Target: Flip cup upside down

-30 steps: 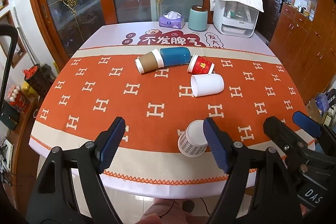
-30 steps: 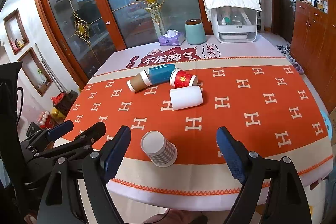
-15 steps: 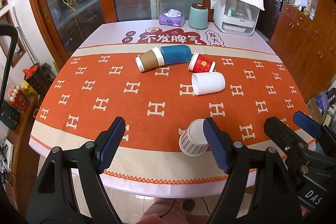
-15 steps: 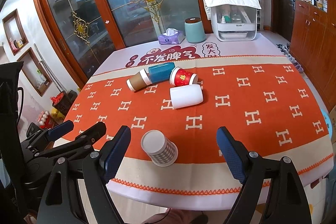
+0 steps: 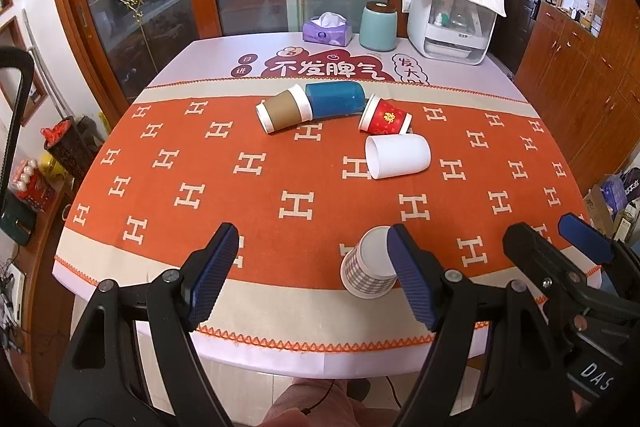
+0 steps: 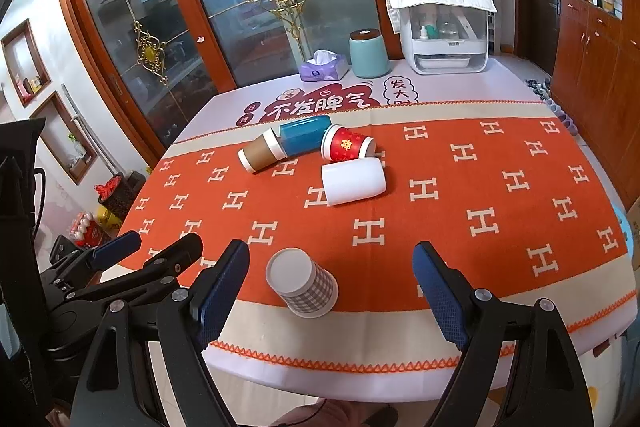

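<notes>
A grey-checked paper cup (image 5: 366,269) (image 6: 304,283) stands upside down near the table's front edge. Four cups lie on their sides farther back: a brown one (image 5: 284,109) (image 6: 261,154), a blue one (image 5: 335,99) (image 6: 304,135), a red one (image 5: 385,118) (image 6: 347,144) and a white one (image 5: 398,155) (image 6: 354,181). My left gripper (image 5: 314,277) is open and empty, its right finger just in front of the checked cup. My right gripper (image 6: 332,291) is open and empty, with the checked cup between its fingers in the view.
An orange patterned cloth (image 5: 240,195) (image 6: 480,195) covers the table. At the far end stand a tissue box (image 5: 327,31), a teal canister (image 5: 378,26) and a white appliance (image 5: 452,23). Wooden cabinets (image 5: 580,67) line the right side; glass doors stand behind.
Both views have shifted very slightly; the cups have not moved and both grippers stay open.
</notes>
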